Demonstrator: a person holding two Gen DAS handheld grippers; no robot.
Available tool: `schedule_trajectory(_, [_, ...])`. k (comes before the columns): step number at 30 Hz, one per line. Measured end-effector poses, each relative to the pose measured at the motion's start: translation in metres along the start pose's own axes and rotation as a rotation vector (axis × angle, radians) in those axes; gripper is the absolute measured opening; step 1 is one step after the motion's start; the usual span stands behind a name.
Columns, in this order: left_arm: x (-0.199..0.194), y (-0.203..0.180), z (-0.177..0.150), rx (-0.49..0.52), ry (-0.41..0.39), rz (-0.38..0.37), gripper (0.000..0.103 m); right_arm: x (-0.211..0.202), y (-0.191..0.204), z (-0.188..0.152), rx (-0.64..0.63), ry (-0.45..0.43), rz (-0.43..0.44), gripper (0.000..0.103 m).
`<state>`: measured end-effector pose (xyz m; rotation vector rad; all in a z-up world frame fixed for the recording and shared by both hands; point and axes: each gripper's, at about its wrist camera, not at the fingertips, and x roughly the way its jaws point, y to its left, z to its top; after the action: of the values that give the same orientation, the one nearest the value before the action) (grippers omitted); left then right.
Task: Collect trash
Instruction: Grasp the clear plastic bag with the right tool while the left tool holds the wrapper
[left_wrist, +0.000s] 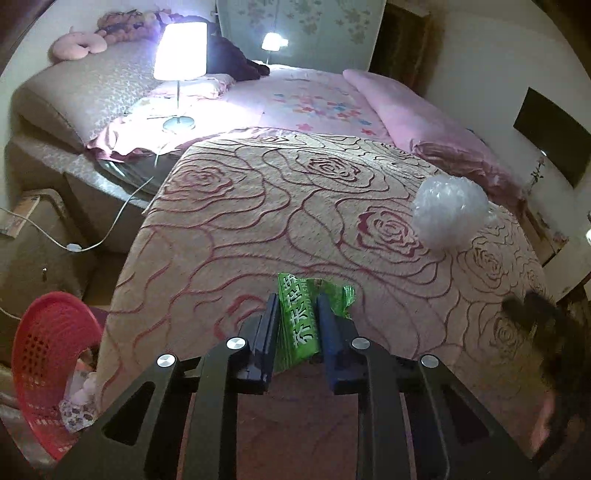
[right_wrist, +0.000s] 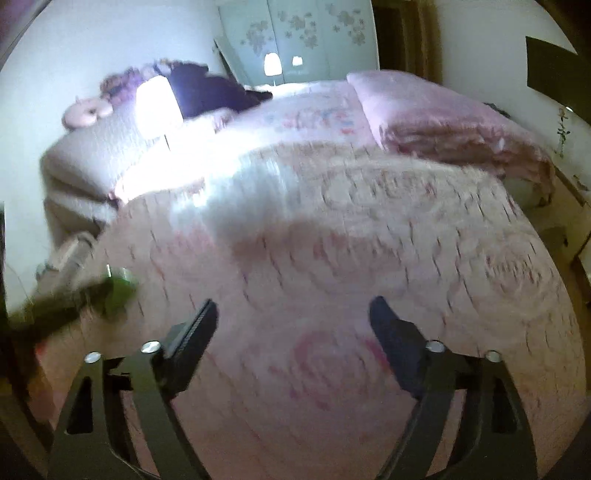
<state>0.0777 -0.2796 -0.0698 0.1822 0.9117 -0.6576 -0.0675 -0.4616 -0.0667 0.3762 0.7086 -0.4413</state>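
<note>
My left gripper (left_wrist: 298, 306) is shut on a green snack wrapper (left_wrist: 301, 325) with white lettering, held just above the rose-patterned bedspread (left_wrist: 258, 206). A crumpled ball of clear plastic (left_wrist: 448, 214) lies on the bedspread to the far right of it. A red plastic basket (left_wrist: 48, 354) with some trash inside stands on the floor at the lower left. My right gripper (right_wrist: 293, 314) is open and empty over the bedspread (right_wrist: 332, 240); this view is motion-blurred. The left gripper with the green wrapper (right_wrist: 118, 291) shows blurred at its left edge. The right gripper shows as a dark blur (left_wrist: 524, 310) in the left wrist view.
A lit table lamp (left_wrist: 180, 51) stands on the bed's far left side, its cord trailing to the floor. A folded pink quilt (left_wrist: 417, 114) lies at the far right. A cardboard box (left_wrist: 33, 218) sits left of the bed. Pillows and plush toys line the headboard.
</note>
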Motion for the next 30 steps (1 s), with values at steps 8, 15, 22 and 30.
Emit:
schedule_trajectory(8, [-0.008, 0.010, -0.008, -0.002, -0.013, 0.016, 0.020, 0.021, 0.018, 0.054, -0.015, -0.059, 0.024, 0.086])
schedule_trajectory(15, [-0.014, 0.011, -0.017, 0.022, -0.031, 0.044, 0.020, 0.052, 0.034, 0.065, -0.052, 0.003, -0.006, 0.076])
schedule_trajectory(22, [-0.021, 0.014, -0.025, 0.028, -0.039, 0.051, 0.020, 0.055, 0.044, 0.051, -0.085, 0.061, 0.005, 0.038])
schedule_trajectory(30, [-0.035, 0.029, -0.037, -0.003, -0.041, 0.044, 0.020, 0.023, 0.061, 0.019, -0.110, 0.043, 0.053, 0.034])
